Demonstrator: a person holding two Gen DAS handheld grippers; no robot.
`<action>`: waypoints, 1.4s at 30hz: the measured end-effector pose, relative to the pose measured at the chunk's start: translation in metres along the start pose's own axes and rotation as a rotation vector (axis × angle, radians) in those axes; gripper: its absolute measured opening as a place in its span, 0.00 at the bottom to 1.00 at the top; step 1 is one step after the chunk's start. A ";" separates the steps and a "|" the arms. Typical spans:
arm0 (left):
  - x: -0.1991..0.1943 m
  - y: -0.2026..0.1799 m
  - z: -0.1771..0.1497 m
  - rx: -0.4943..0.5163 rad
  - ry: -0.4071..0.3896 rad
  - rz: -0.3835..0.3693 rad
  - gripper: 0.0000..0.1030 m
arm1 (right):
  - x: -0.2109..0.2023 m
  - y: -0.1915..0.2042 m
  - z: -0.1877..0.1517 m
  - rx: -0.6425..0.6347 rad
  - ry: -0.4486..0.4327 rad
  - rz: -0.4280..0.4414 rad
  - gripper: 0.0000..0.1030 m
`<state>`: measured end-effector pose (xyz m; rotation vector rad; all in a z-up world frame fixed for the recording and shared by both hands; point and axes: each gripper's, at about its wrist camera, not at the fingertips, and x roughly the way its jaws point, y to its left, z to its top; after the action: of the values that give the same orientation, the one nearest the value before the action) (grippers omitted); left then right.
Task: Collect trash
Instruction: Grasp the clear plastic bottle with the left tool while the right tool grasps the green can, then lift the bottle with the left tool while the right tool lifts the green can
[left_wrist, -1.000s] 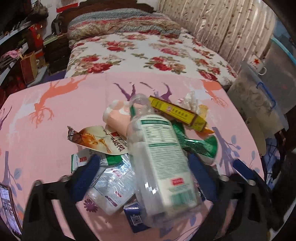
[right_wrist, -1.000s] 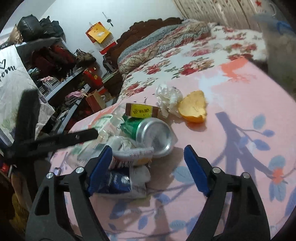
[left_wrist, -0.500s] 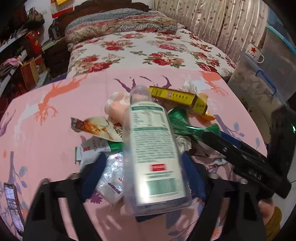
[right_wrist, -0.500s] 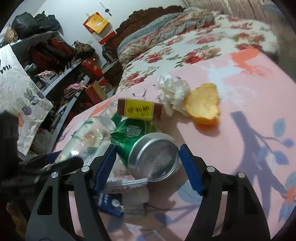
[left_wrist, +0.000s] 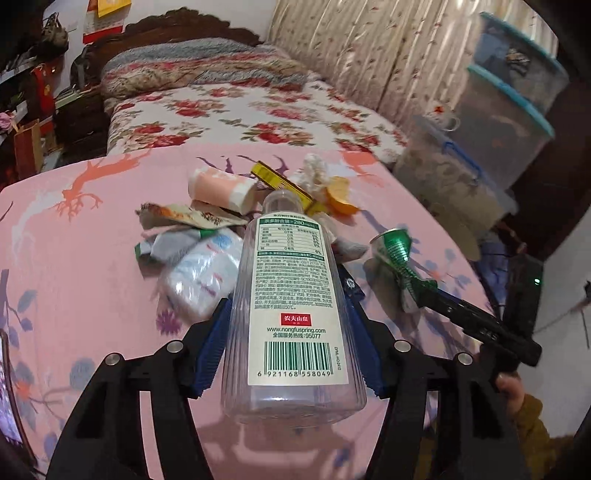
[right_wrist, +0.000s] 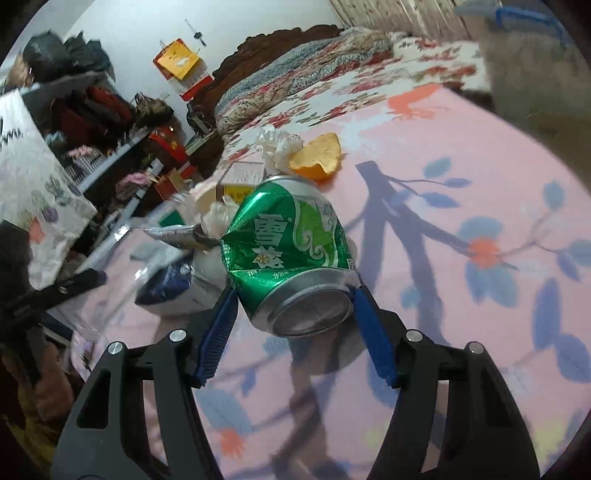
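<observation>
At the centre of each view, the left tool (left_wrist: 288, 332) is clenching the clear plastic bottle (left_wrist: 291, 317) and the right tool (right_wrist: 293, 295) the dented green can (right_wrist: 291, 254), lifting both off the pink bench (right_wrist: 461, 177), probably for binning.

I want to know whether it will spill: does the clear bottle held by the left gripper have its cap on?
No: the clear bottle in the left gripper shows an open, capless neck and looks empty.
</observation>
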<state>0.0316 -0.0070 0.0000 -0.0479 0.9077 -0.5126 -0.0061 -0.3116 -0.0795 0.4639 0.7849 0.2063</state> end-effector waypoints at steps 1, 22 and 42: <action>-0.004 0.000 -0.005 0.002 -0.007 -0.001 0.57 | -0.004 0.003 -0.004 -0.018 -0.001 -0.015 0.66; -0.013 0.016 -0.040 -0.046 -0.028 0.112 0.81 | 0.013 0.042 -0.022 -0.153 0.004 -0.112 0.90; -0.015 0.037 -0.069 -0.063 0.042 0.256 0.87 | 0.005 -0.001 0.008 0.076 -0.011 0.047 0.90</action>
<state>-0.0139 0.0438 -0.0414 0.0220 0.9552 -0.2482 0.0032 -0.3133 -0.0783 0.5548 0.7738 0.2182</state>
